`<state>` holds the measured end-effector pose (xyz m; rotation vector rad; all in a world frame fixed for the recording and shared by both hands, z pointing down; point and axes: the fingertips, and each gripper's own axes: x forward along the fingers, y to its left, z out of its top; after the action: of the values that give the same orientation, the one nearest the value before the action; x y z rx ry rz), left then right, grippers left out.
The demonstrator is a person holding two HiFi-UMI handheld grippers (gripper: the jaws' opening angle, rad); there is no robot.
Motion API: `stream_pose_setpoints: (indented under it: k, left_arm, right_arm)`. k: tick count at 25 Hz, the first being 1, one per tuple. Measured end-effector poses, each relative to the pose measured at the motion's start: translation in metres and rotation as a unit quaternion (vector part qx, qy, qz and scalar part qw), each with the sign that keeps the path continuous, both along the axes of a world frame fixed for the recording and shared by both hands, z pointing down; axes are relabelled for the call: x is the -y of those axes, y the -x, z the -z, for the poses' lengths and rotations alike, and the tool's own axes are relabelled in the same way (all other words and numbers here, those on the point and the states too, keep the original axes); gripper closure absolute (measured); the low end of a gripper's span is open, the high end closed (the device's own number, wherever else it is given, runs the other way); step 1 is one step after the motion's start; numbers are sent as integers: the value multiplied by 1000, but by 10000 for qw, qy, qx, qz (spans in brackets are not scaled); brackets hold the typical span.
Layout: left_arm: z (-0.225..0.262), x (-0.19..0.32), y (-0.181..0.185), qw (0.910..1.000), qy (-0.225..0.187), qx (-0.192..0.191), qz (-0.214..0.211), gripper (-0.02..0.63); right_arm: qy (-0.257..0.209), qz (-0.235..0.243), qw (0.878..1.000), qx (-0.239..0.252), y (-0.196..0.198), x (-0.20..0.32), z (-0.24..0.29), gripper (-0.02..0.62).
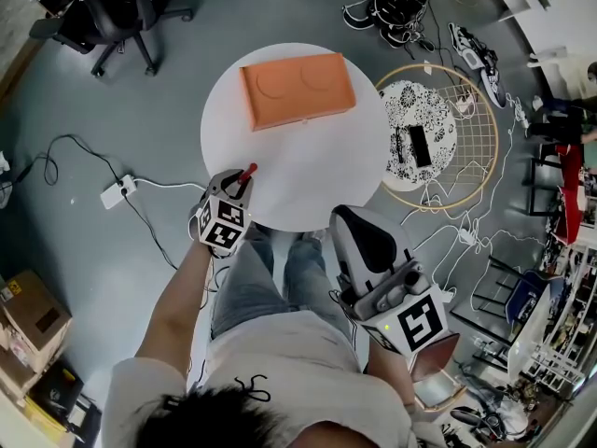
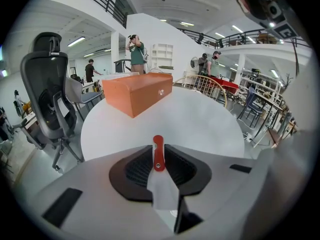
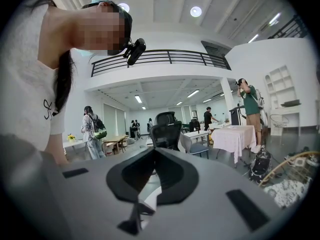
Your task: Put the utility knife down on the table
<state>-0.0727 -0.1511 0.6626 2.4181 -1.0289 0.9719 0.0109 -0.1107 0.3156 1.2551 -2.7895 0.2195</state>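
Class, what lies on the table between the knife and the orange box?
Nothing; the left gripper view shows bare table between knife and box.

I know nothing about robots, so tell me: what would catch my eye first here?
The orange box stands out most, lying on the far side of the round white table. Next comes the red-handled utility knife, clamped between the jaws of the left gripper at the table's near edge. The right gripper is held off the table, gripping nothing.
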Motion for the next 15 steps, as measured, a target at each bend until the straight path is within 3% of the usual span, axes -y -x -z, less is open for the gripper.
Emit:
stream_pose_setpoints:
  k: [15]
  left_arm:
    - [22, -5, -8, 9996, -207, -61, 156, 595]
  right_arm:
    - [-121, 148, 9998, 50, -9, -15, 10, 586]
